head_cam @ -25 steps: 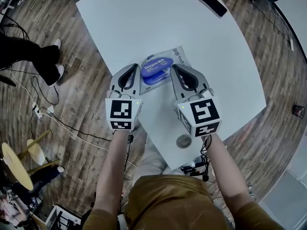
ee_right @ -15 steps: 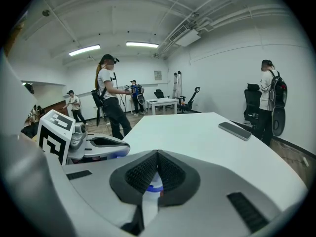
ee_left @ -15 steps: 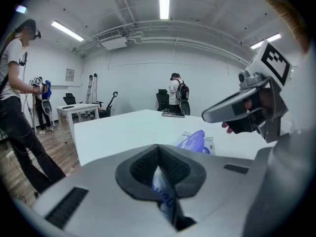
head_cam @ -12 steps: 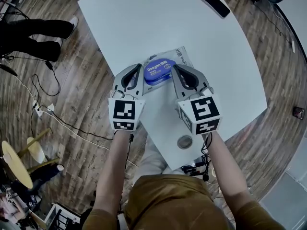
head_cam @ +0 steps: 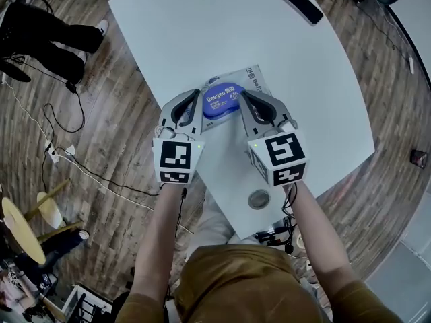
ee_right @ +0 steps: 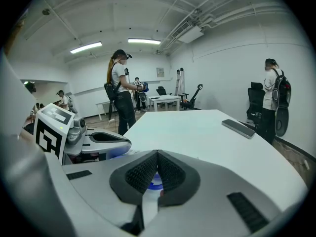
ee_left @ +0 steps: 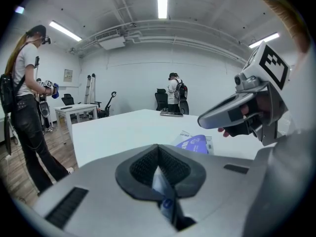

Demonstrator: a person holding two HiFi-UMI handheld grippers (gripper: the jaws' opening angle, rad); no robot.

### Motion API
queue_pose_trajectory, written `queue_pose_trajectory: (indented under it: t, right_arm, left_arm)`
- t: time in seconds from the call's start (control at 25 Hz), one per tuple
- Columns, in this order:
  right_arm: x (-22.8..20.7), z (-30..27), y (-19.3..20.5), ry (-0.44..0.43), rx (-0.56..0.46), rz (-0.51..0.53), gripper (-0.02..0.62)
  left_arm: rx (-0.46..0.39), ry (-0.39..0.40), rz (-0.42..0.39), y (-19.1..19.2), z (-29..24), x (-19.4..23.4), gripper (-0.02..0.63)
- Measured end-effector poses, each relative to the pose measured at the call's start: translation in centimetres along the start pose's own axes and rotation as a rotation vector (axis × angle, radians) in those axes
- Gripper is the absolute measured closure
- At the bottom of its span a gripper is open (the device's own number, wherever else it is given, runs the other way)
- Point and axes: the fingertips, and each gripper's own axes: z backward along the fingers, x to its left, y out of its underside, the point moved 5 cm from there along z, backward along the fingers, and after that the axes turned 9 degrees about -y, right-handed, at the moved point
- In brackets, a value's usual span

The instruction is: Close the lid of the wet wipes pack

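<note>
Two grippers close in on the wet wipes pack near the front edge of the white table.

Nearest me, the left gripper and right gripper each have their jaws clenched tip to tip, grasping nothing, and they flank the blue lid, one on each side. The lid looks flat, though I cannot tell if it has latched. A firm, square press on its free edge, with the other gripper pinning the film, should seat it without sliding the pack. Well beyond lies a dark phone.
</note>
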Motion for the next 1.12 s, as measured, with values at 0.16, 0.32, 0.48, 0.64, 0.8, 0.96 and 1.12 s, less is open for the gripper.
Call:
queue_pose_trajectory:
  t: [0.16, 0.32, 0.48, 0.64, 0.8, 0.96, 1.12]
  right_arm:
    - [-0.2, -0.3, 0.4, -0.001, 0.009, 0.004, 0.592]
    - [-0.3, -0.7, 0.7, -0.009, 0.023, 0.002, 0.592]
    - [-0.2, -1.1, 1.3, -0.021, 0.046, -0.002, 0.592]
    - [-0.2, -1.6, 1.7, -0.021, 0.067, 0.002, 0.592]
    - [-0.2, -2.2, 2.5, -0.024, 0.093, 0.001, 0.592]
    - [-0.2, -2.6, 3.3, -0.031, 0.111, 0.005, 0.592]
    - [-0.2, -2.7, 3.5, -0.033, 0.115, 0.003, 0.592]
  left_arm:
    - [0.005, 0.006, -0.002, 0.3, -0.1, -0.3, 0.601]
    - [0.012, 0.017, -0.006, 0.4, -0.3, -0.7, 0.601]
    - [0.019, 0.024, -0.006, 0.5, -0.5, -0.9, 0.600]
    - [0.024, 0.039, -0.028, 0.6, -0.6, -1.2, 0.601]
    - [0.029, 0.041, -0.033, 0.7, -0.6, -1.1, 0.601]
    - [0.032, 0.040, -0.038, 0.8, -0.6, -1.3, 0.600]
    - [0.033, 0.041, -0.049, 0.9, -0.6, -1.4, 0.601]
